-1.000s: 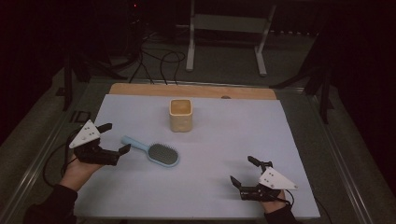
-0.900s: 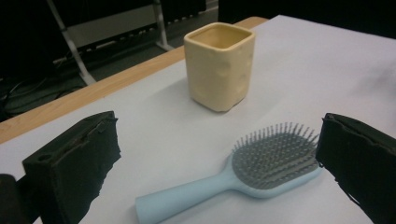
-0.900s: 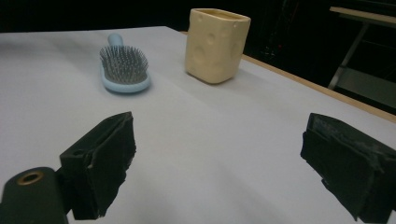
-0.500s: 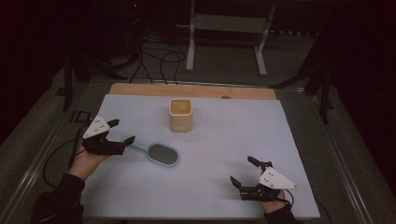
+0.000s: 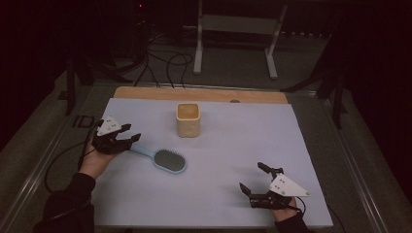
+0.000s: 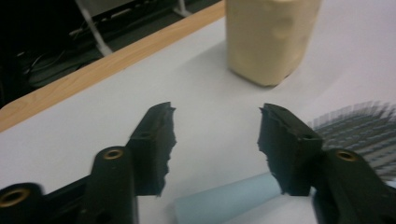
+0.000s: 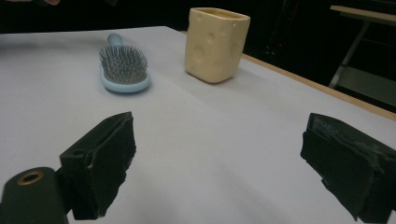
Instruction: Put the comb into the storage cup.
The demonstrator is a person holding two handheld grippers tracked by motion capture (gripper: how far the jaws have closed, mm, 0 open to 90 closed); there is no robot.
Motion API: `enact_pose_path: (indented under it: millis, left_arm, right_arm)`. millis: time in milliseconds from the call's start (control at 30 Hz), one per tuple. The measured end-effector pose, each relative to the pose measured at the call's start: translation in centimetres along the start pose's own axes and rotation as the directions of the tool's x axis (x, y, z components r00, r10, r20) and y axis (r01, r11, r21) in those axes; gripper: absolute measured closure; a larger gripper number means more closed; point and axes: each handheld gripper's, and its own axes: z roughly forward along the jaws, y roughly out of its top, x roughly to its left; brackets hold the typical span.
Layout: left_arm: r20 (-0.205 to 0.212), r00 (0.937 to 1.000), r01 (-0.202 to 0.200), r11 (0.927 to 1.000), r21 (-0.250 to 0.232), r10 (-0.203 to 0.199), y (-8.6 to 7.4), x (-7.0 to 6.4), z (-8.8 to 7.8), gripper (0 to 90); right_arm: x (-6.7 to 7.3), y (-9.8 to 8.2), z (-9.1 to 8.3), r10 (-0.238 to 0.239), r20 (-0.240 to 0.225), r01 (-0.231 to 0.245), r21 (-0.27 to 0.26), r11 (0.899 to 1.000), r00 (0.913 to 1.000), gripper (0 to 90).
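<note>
Where the pale lavender sheet (image 5: 228, 165) covers the table, a strip of bare wood (image 5: 145, 93) shows along its far edge, and beyond it the room is dark, with cables (image 5: 165, 63) on the floor and a white stand (image 5: 199, 43). On the sheet lie a light blue hairbrush (image 5: 165, 159), bristles up, and a cream cup (image 5: 188, 119) just behind it. At the brush's handle end, the left gripper (image 5: 127, 137) has its jaws apart over the handle. Well off to the near right, the right gripper (image 5: 252, 177) rests wide open.
</note>
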Motion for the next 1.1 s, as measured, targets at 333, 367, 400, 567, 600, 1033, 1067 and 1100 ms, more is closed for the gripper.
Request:
enact_pose_path:
  millis: [333,367,400,567,600,1033,1067,1100]
  left_arm:
    - [-0.056,0.9982,0.026,0.9970,0.073,-0.022,-1.0,0.6,1.9,64.9]
    - [-0.065,0.9976,0.029,0.9967,0.076,-0.024,-1.1,0.7,2.0,65.0]
    - [-0.069,0.9973,0.032,0.9959,0.084,-0.026,-1.2,0.7,2.2,67.3]
    - [-0.072,0.9969,0.039,0.9920,0.120,-0.030,-1.7,1.2,3.1,78.5]
    - [-0.070,0.9970,0.040,0.9908,0.130,-0.031,-1.7,1.2,3.2,81.1]
    - [-0.057,0.9983,0.002,0.9706,0.241,0.012,-1.9,1.2,5.1,89.8]
    - [-0.056,0.9983,0.001,0.9693,0.246,0.013,-1.9,1.2,5.1,89.8]
    - [-0.051,0.9986,0.000,0.9697,0.244,0.013,-1.9,1.2,5.1,89.8]
  right_arm:
    - [0.0,0.0,0.0,-0.002,0.002,0.002,0.001,1.000,1.0000,9.5]
    - [0.0,0.0,0.1,-0.005,0.001,0.005,0.003,1.000,1.0000,9.5]
    - [0.0,0.0,0.0,-0.007,0.002,0.007,0.004,1.000,1.0000,9.5]
    - [0.1,0.0,0.1,-0.003,0.000,0.003,0.006,1.000,1.0000,9.5]
    - [0.1,0.0,0.1,-0.004,0.000,0.004,0.006,1.000,1.0000,9.5]
    - [0.0,0.0,0.1,-0.001,-0.001,0.001,0.002,1.000,1.0000,9.5]
    - [0.0,0.0,0.1,-0.001,-0.002,0.001,0.002,1.000,1.0000,9.5]
    - [0.0,0.0,0.1,0.000,-0.002,0.000,0.003,1.000,1.0000,9.6]
